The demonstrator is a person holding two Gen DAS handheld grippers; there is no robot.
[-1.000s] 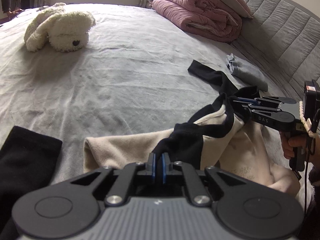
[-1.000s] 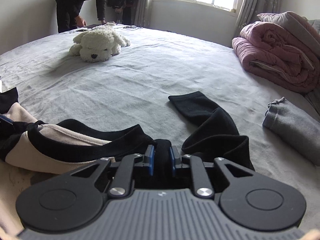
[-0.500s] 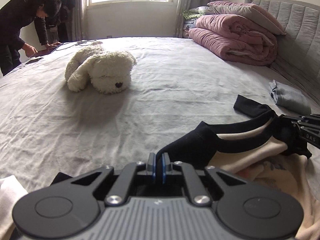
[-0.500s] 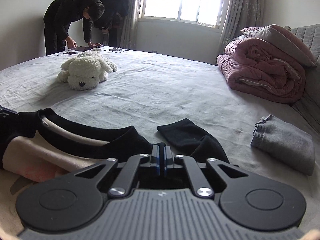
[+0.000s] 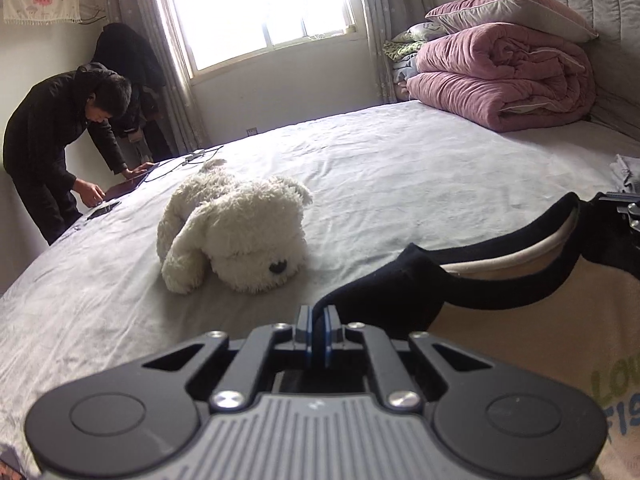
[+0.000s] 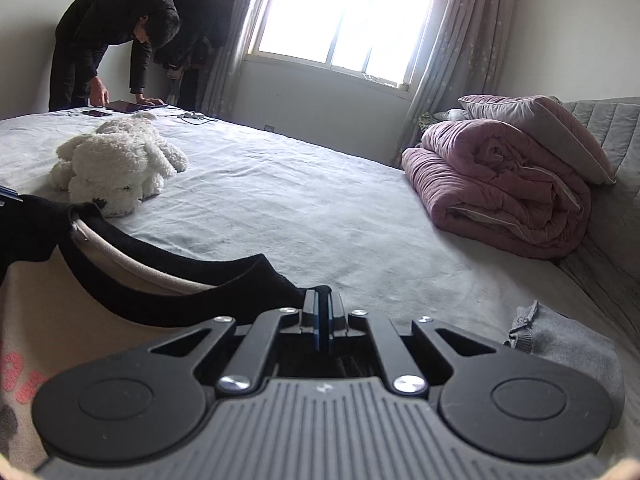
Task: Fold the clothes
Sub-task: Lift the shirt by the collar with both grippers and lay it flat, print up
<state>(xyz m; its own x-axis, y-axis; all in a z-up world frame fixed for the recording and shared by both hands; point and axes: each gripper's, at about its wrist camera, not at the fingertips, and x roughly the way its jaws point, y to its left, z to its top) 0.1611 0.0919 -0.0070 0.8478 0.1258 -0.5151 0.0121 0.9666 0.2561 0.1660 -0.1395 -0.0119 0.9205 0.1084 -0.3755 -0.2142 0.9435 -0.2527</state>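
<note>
A beige shirt [image 5: 532, 320] with black shoulders and a black collar hangs stretched between my two grippers above the grey bed [image 5: 400, 168]. My left gripper [image 5: 316, 314] is shut on the black fabric at one shoulder. My right gripper [image 6: 322, 300] is shut on the black fabric at the other shoulder of the shirt [image 6: 72, 300]. Printed letters show on the shirt's front in both views. At the right edge of the left wrist view, part of the right gripper's body shows against the cloth.
A white plush dog [image 5: 236, 232] lies on the bed ahead. A rolled pink quilt [image 6: 500, 192] and pillow sit by the grey headboard. A folded grey garment [image 6: 568, 344] lies to the right. A person in black [image 5: 56, 140] bends over a tablet at the bed's far edge.
Both grippers rose and tilted up, lifting the shirt off the bed and spreading it between them. The right gripper closed on the black shoulder fabric. The black sleeve on the bed has left view.
</note>
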